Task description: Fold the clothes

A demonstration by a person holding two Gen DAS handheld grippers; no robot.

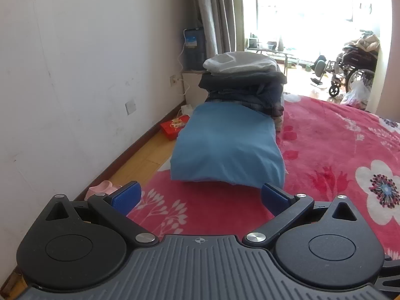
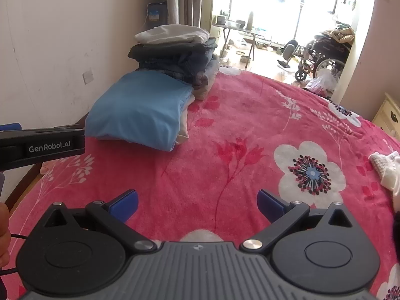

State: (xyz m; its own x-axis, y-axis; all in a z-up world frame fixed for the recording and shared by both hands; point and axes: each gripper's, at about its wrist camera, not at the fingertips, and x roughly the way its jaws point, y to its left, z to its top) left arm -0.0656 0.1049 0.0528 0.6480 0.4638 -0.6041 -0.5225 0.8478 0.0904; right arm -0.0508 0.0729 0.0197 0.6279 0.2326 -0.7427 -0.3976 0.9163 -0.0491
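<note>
A folded blue garment (image 1: 227, 147) lies on the pink flowered bedspread (image 1: 337, 150), just ahead of my left gripper (image 1: 200, 196), which is open and empty. Behind it stands a stack of folded dark clothes (image 1: 247, 87) topped by a light grey piece (image 1: 237, 62). In the right wrist view the blue garment (image 2: 140, 110) and the stack (image 2: 175, 55) sit at the far left of the bedspread (image 2: 250, 125). My right gripper (image 2: 197, 203) is open and empty over bare bedspread. The left gripper's body (image 2: 42, 147) shows at the left edge. A white knitted item (image 2: 385, 167) lies at the right edge.
A white wall (image 1: 75, 75) runs along the bed's left side, with wood floor, a red box (image 1: 173, 126) and pink slippers (image 1: 102, 188) below. A wheelchair (image 1: 350, 67) and a small table (image 2: 240, 32) stand beyond the bed. A cream dresser (image 2: 390, 115) is at the right.
</note>
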